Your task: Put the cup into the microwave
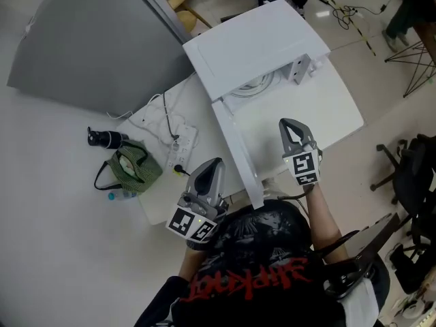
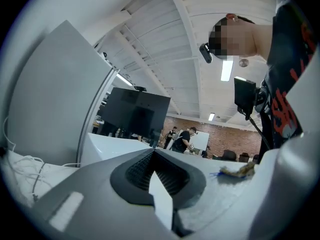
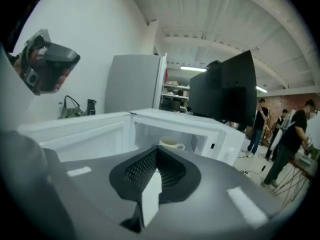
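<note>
A green bag (image 1: 133, 169) sits at the left end of the white worktop (image 1: 337, 107). Near the front edge, the left hand-held gripper (image 1: 214, 165) hovers with its jaws pressed together on nothing. The microwave (image 1: 255, 43) has its door (image 1: 237, 152) swung wide, and the cup (image 3: 171, 144) stands inside. The right hand-held gripper (image 1: 289, 124) faces it, jaws together and empty.

Red jagged lettering across the black shirt (image 1: 253, 283), just behind the left hand-held gripper (image 1: 214, 163) and right hand-held gripper (image 1: 287, 123); upside down in the head view, apparently "Slipknot". Black-and-white square code patterns, unreadable as text, on the left cube (image 1: 189, 222) and right cube (image 1: 304, 167).
</note>
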The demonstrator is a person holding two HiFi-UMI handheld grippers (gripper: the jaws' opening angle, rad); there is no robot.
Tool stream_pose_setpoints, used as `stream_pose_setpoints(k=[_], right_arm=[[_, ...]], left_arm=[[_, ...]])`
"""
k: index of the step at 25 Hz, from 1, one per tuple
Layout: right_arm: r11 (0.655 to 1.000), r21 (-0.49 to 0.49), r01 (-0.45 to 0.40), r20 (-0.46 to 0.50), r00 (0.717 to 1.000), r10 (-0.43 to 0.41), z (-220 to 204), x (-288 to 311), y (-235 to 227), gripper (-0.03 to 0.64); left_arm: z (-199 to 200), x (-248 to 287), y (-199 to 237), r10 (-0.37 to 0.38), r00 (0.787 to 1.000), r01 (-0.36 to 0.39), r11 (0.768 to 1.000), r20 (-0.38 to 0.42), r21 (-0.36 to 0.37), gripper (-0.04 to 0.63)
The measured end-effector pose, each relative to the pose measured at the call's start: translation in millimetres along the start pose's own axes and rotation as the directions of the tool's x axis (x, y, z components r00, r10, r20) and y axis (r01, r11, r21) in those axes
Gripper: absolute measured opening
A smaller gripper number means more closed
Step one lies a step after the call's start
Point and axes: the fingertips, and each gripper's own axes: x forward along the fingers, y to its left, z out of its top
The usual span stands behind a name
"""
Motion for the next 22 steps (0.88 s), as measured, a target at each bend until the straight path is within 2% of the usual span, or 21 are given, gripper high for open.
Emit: stream_pose_setpoints(k=[2, 6, 9, 13, 18, 22], right_arm=[[1.0, -0.01, 0.014, 0.043, 0.999, -0.014, 30, -30, 13, 0.0], [0.998, 0.027, 0.058, 0.107, 0.992, -0.06, 74, -84, 35, 0.0], [0.994, 0.061, 0.089, 0.118, 0.988, -0.096, 85, -118, 54, 0.0], [0.989, 0.056, 0.136, 0.107, 0.984, -0.142, 83, -165, 76, 0.0], [0.984, 0.085, 0.157, 0.144, 0.975, -0.168, 78, -224, 86, 0.0], [0.99, 0.108, 0.09, 0.21, 0.971, -0.112, 80, -274, 96, 0.0]], left_arm=[[-2, -3, -13, -0.059, 0.998, 0.059, 0.998, 0.004, 0.0, 0.005], [-6, -13, -36, -0.169, 0.985, 0.169, 0.985, 0.023, -0.016, 0.005], [-9, -24, -48, -0.227, 0.973, 0.228, 0.973, 0.042, -0.032, 0.005], [-18, -32, -72, -0.305, 0.952, 0.305, 0.952, 0.029, -0.024, 0.005], [-26, -45, -128, -0.35, 0.937, 0.35, 0.936, 0.002, 0.031, 0.005], [-47, -60, -186, -0.352, 0.936, 0.352, 0.935, -0.023, 0.035, 0.005]])
